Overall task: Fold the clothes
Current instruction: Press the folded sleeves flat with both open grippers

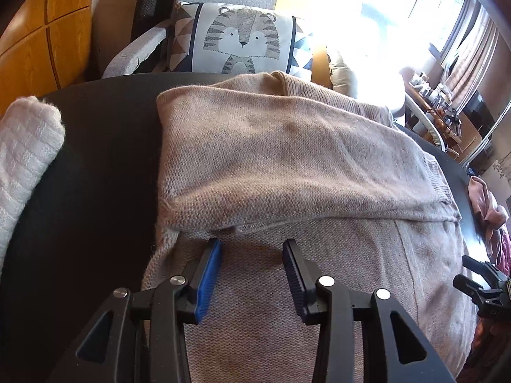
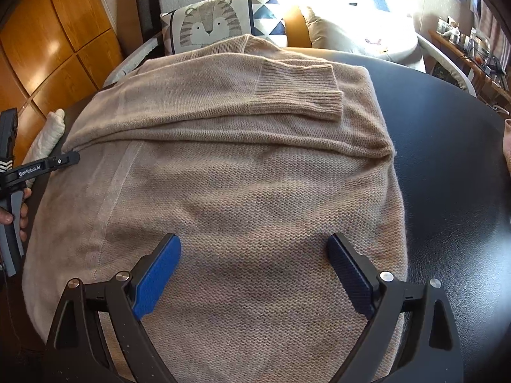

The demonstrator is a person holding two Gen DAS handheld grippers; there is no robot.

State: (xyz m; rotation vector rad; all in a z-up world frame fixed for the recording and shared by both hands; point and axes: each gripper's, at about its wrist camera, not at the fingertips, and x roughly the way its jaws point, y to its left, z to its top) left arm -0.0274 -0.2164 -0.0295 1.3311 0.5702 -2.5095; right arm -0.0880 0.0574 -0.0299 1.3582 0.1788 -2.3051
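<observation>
left tongs [image 1: 252, 245] narrowly parted, empty | right tongs [image 2: 254, 245] wide, empty | sweater [image 2: 239, 175] near hem cut off

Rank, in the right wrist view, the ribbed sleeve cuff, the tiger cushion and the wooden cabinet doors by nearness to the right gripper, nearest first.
From the right gripper, which is open over the beige sweater:
1. Ribbed sleeve cuff, folded across the sweater's upper part, slightly right.
2. Tiger cushion, on the chair just beyond the sweater's collar.
3. Wooden cabinet doors, at the far left behind the table.
</observation>
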